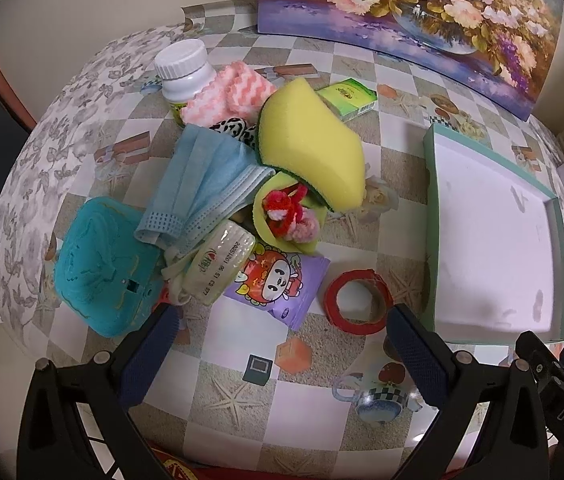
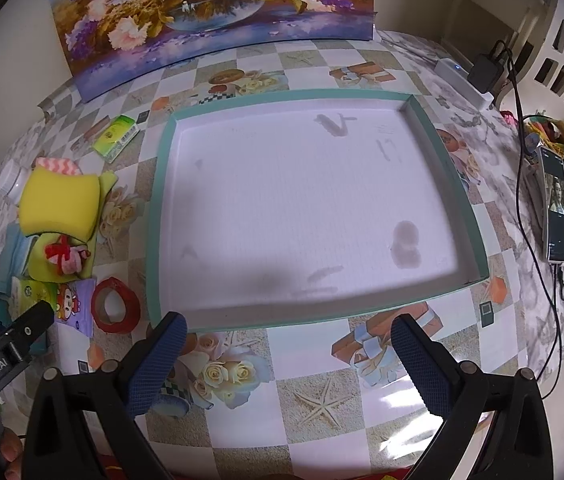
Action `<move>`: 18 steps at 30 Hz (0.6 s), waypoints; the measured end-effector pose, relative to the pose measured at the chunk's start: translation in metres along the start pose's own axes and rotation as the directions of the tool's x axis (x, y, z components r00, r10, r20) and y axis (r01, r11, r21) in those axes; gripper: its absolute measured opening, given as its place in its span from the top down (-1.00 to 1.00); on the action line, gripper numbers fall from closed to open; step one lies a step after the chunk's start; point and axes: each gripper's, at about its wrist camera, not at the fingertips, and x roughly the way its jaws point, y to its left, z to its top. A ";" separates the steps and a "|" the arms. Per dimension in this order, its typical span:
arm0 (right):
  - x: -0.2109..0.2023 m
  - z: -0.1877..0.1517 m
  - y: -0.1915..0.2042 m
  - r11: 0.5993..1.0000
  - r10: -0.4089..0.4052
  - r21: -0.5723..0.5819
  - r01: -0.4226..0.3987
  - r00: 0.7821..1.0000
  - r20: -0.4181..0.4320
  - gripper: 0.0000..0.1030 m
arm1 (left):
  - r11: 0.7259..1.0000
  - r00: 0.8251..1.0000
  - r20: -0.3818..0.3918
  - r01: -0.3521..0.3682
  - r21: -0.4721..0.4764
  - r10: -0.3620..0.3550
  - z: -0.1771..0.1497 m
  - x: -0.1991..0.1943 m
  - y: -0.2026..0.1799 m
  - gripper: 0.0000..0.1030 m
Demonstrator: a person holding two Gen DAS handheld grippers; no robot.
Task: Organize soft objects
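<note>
The soft objects lie in one pile on the left part of the counter (image 1: pixel 242 360). A yellow sponge (image 1: pixel 314 140) with a green scouring edge sits on top of the pile, tilted, overlapping a yellow cloth (image 1: pixel 278 236) that holds a red and pink yarn piece (image 1: pixel 294 212). A blue face mask (image 1: pixel 210 184) lies against the sponge's left side and rests partly on a teal pouch (image 1: pixel 102 268). A pink and white knitted cloth (image 1: pixel 230 96) lies behind the sponge, touching a white-capped bottle (image 1: pixel 184 68).

Hard and packaged items are mixed into the pile. A wrapped tissue pack (image 1: pixel 222 264) lies under the mask's lower edge. A purple snack packet (image 1: pixel 278 284) lies just beside it. A red tape roll (image 1: pixel 358 300) stands apart from the packet, between the pile and the tray. A green box (image 1: pixel 348 98) lies behind the sponge.

The teal-rimmed tray (image 2: pixel 158 216) with a white floor lies to the right of the pile and holds nothing.

The left hand-held gripper (image 1: pixel 282 344) hovers above the counter in front of the pile, jaws wide apart, holding nothing. The right hand-held gripper (image 2: pixel 290 348) hovers in front of the tray's near rim, jaws wide apart, holding nothing. A smartphone (image 2: pixel 556 216) and cables lie at the counter's right edge.
</note>
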 end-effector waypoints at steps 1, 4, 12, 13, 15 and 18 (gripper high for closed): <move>0.000 0.000 0.000 1.000 -0.001 -0.001 0.001 1.000 -0.001 -1.00 | 1.000 1.000 0.000 0.000 -0.002 0.000 0.000 0.000 -0.001 -1.00; 0.000 0.000 0.002 1.000 -0.004 -0.004 0.004 1.000 -0.001 -1.00 | 1.000 1.000 0.006 0.003 -0.006 -0.003 0.001 0.000 -0.001 -1.00; 0.000 0.000 0.004 1.000 -0.007 -0.016 0.007 1.000 0.000 -1.00 | 1.000 1.000 0.012 0.009 -0.010 -0.009 0.001 -0.001 0.000 -1.00; 0.000 0.000 0.004 1.000 -0.008 -0.017 0.008 1.000 0.000 -1.00 | 1.000 1.000 0.012 0.008 -0.009 -0.008 0.001 -0.001 0.000 -1.00; 0.001 0.000 0.005 1.000 -0.008 -0.019 0.008 1.000 -0.001 -1.00 | 1.000 1.000 0.014 0.008 -0.007 -0.008 0.002 -0.001 -0.001 -1.00; 0.002 0.000 0.007 1.000 -0.010 -0.025 0.010 1.000 -0.004 -1.00 | 1.000 1.000 0.013 0.008 -0.004 -0.008 0.002 -0.001 -0.002 -1.00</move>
